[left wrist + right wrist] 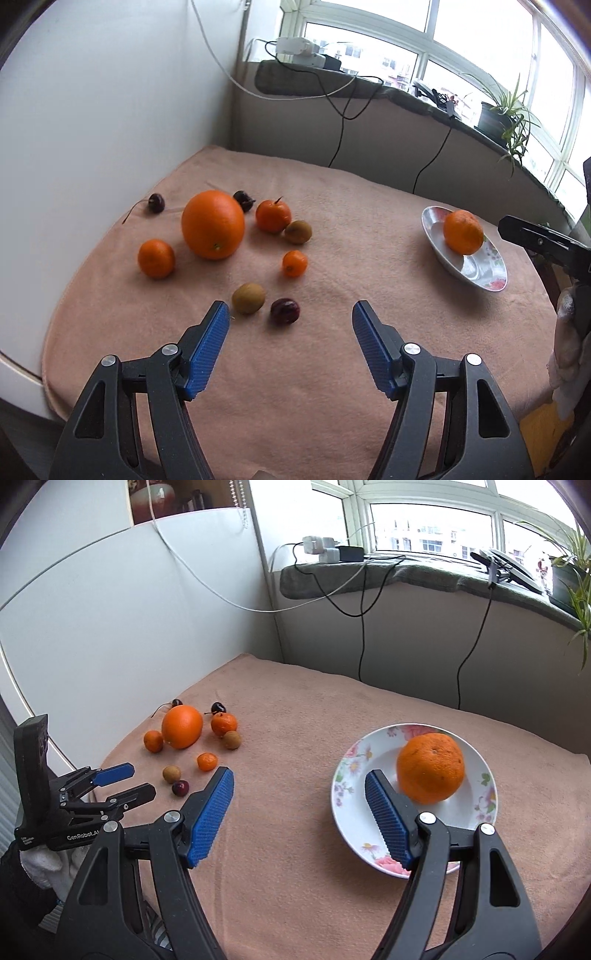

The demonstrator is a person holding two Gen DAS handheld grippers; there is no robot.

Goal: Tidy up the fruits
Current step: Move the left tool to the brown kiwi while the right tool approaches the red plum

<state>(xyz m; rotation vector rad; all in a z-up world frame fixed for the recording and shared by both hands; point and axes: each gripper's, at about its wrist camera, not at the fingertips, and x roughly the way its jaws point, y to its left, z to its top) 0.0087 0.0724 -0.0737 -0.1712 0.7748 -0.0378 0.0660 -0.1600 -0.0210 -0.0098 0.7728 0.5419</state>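
Observation:
On the pink cloth lie a large orange (213, 224) (182, 726), three small mandarins (156, 258) (273, 216) (294, 263), two brown round fruits (248, 298) (297, 232) and three dark cherries (284, 311) (156, 202) (243, 199). One more mandarin (463, 232) (430, 768) sits in a flowered plate (480, 277) (345, 775) at the right. My left gripper (291, 317) (140, 780) hovers open just short of the nearest cherry and brown fruit, holding nothing. My right gripper (299, 777) is open and empty, its right finger over the plate's near rim.
A white panel (110, 122) walls the cloth's left side. A low wall with hanging black cables (340, 125) runs behind the cloth. On the sill above it are chargers (325, 548) and a potted plant (506, 110). Bare cloth (288, 738) lies between the fruit group and the plate.

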